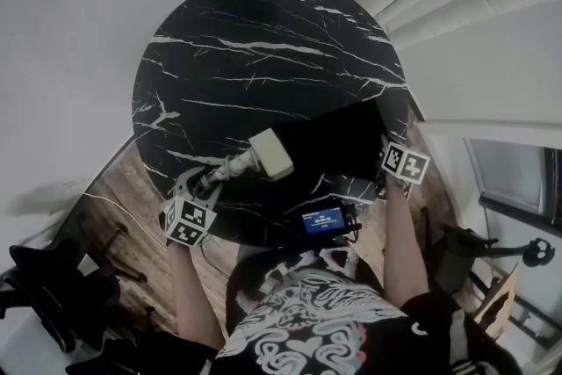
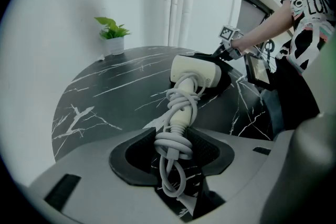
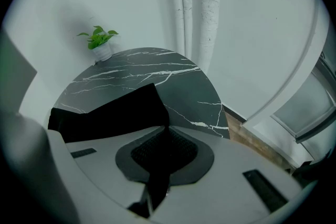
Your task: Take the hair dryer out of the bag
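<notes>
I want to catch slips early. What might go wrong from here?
The left gripper clamps the hair dryer over its wound cord; the loops may shift and the grip slip. The right gripper pinches only the bag by its edge, so the bag may pull free and drag along.

Head view looks steeply down; both gripper views look low across the table (image 1: pixel 263 75) toward its far plant (image 3: pixel 100 39).

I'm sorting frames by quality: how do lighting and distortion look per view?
Head view: dim, fisheye-curved, black bag barely separates from dark table. Left gripper view: hair dryer sharp, corners vignetted black. Right gripper view: bag a featureless black mass, same black corners.
</notes>
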Motion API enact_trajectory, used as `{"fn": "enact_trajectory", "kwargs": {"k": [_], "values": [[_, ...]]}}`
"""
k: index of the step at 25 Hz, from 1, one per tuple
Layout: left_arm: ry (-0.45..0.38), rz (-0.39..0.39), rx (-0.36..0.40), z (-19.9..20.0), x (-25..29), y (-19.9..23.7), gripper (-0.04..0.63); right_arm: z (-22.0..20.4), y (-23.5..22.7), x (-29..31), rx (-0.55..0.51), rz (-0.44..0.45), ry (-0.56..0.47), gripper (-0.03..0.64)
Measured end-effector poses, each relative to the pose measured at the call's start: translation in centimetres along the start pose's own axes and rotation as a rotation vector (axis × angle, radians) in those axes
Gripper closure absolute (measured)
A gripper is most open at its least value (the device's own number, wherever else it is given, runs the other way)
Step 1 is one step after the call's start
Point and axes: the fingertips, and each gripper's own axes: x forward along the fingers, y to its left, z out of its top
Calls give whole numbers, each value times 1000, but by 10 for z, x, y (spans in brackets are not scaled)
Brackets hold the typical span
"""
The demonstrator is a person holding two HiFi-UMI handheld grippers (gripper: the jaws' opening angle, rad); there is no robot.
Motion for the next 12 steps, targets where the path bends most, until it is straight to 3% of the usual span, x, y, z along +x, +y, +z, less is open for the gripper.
{"fn": "enact_trajectory", "kwargs": {"k": [12], "values": [[6,18,-22,-6,-2,8,399,-6,-1,4,24,-22,19,592]]}}
